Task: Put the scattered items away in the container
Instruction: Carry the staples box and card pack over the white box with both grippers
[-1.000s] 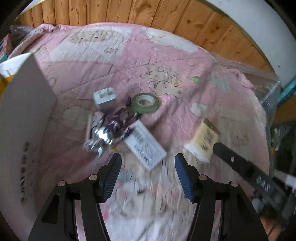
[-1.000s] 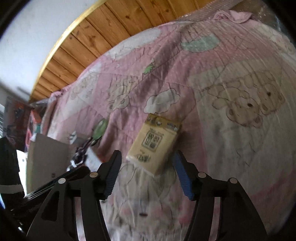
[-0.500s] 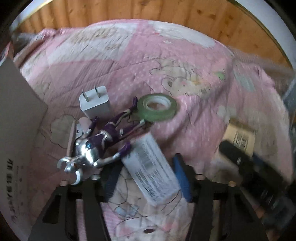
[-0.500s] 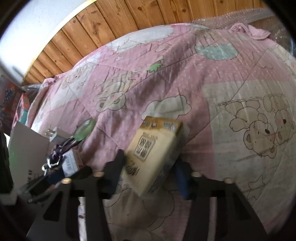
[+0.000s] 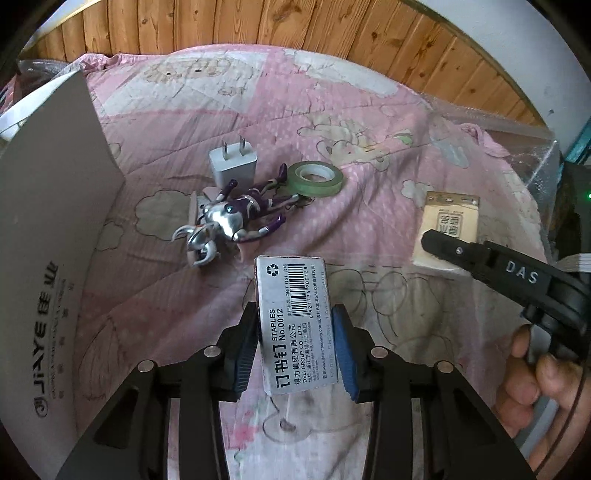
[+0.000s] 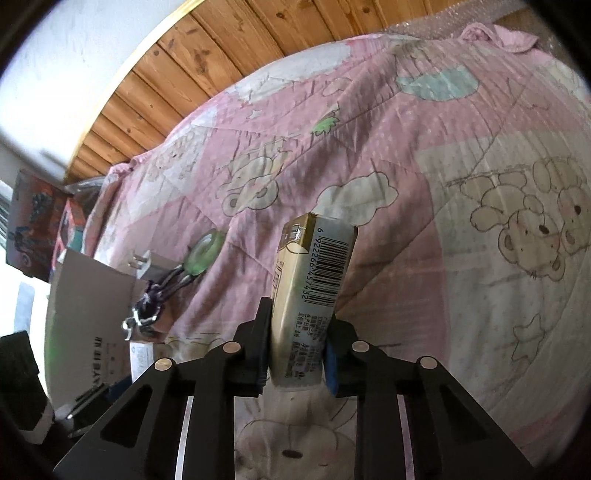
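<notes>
A pink bear-print quilt [image 6: 424, 155] meets wood panelling [image 5: 332, 33] below a white wall [image 6: 74, 66].

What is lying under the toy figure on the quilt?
A flat pale pink piece pokes out from under the toy figure, at its left and lower edges. The figure covers most of it, so what it is cannot be told.

A pink cartoon-bear quilt [image 5: 369, 229] fills mid-frame; wooden panelling [image 5: 258, 26] runs along the top, white wall [image 6: 74, 55] upper left.
</notes>
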A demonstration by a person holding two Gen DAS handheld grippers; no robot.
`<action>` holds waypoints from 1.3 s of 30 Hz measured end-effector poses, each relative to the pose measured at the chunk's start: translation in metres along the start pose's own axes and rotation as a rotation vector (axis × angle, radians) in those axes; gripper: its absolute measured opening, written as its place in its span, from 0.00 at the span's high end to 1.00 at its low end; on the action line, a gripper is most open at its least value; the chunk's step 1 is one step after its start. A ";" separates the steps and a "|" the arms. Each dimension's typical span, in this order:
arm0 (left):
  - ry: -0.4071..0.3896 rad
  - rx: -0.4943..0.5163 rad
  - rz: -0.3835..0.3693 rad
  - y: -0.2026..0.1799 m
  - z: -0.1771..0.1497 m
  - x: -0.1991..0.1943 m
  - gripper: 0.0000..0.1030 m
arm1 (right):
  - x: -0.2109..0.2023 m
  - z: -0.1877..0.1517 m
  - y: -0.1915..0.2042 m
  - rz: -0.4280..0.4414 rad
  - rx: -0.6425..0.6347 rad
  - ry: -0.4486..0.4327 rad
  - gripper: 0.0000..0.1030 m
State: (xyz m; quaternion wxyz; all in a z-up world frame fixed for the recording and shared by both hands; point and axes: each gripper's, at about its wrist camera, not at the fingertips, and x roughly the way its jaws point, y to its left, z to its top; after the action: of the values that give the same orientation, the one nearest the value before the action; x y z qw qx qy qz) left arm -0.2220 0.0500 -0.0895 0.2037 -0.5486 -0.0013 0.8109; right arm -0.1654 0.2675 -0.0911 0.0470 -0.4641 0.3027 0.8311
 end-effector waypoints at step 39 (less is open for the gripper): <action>-0.149 0.161 -0.004 -0.013 -0.081 -0.140 0.61 | -0.069 -0.125 0.077 0.061 -0.139 0.016 0.76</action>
State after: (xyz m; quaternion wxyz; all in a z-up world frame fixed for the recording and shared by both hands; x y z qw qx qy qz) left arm -0.1015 -0.0022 0.0056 0.2478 -0.4687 0.0475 0.8466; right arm -0.0611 0.1510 -0.0486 -0.0130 -0.4635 0.2586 0.8474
